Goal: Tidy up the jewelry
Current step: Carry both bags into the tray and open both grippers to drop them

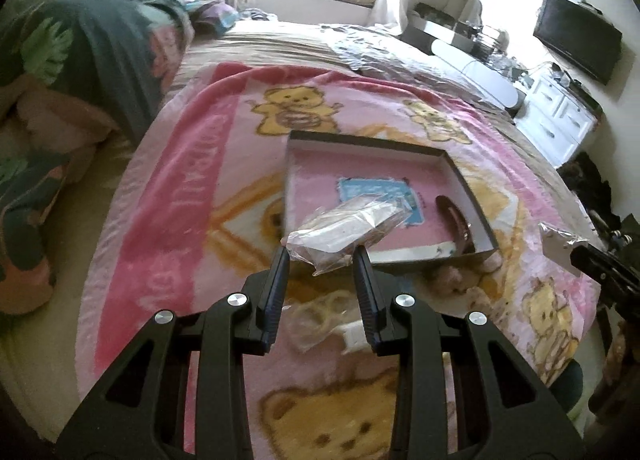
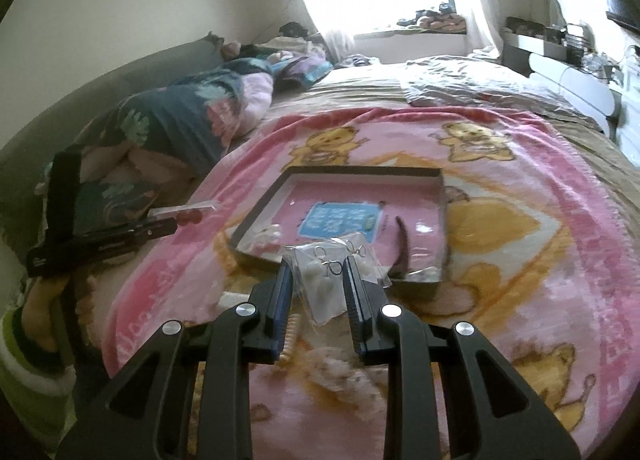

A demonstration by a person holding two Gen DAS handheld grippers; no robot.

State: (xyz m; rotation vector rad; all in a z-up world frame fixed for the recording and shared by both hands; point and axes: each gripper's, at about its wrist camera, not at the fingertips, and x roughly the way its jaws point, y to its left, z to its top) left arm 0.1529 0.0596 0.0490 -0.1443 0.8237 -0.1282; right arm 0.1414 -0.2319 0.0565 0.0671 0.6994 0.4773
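Both packets want carrying on over the box [image 1: 472, 196] rim and lowering flat before letting go. The left gripper [image 1: 322, 256] pinches a clear bag [image 1: 352, 224] just at the box's near edge; the right gripper [image 2: 318, 266] pinches an earring packet [image 2: 332, 272] there too, white drops showing through.

Both grippers — left gripper [image 1: 322, 254] and right gripper [image 2: 318, 266] — angle downward, jaws clamped.

Black two-finger left claw [image 1: 322, 254] at lower centre, ribbed dark-blue pads, silver round screws, matching right claw [image 2: 317, 264], green-and-white sleeve [image 2: 30, 356] lower left
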